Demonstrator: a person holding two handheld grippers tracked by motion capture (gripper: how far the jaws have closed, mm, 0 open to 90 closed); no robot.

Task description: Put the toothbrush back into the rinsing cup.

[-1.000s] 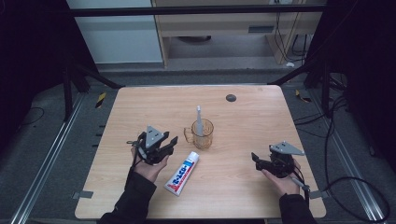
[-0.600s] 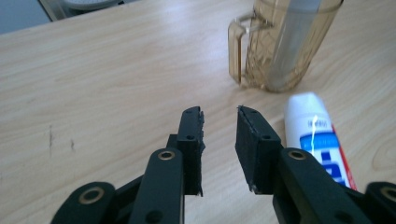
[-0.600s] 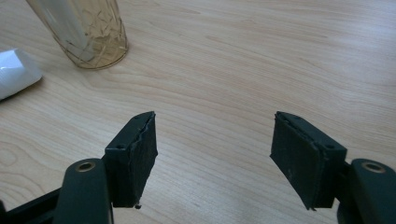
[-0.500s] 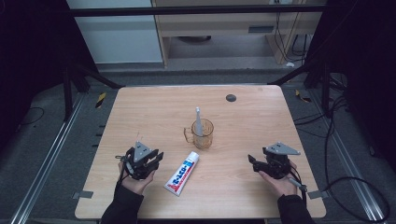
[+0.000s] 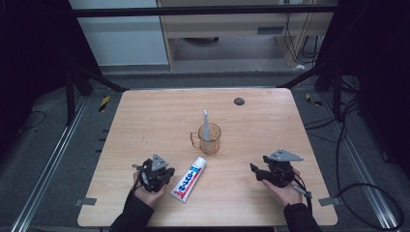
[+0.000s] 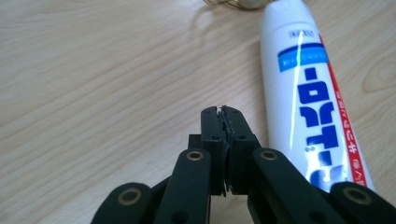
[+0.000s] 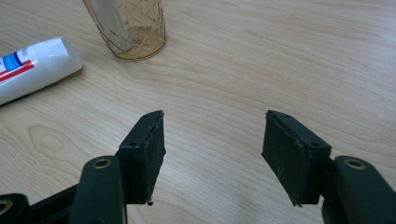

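A white toothpaste tube [image 5: 189,180] with blue and red lettering lies flat near the table's front edge. Just beyond it stands an amber glass mug [image 5: 210,139] with a toothbrush [image 5: 205,123] upright in it. My left gripper [image 5: 166,172] rests low beside the tube's left side; its jaws have just closed and stand shut on nothing. In the left gripper view the shut gripper [image 6: 223,112] has the tube [image 6: 303,93] to its right. My right gripper [image 5: 255,170] sits at the front right, open. Its jaws [image 7: 212,135] have just been closing, with only bare wood between them, mug [image 7: 135,28] ahead.
A small dark round disc [image 5: 239,101] lies near the far edge of the wooden table [image 5: 145,121]. Black frame posts and cables stand off both sides of the table, and a cabinet is beyond it.
My left gripper has come down and back toward the front edge, left of the tube, and its jaws went from wide open to shut. The right gripper has stayed in place.
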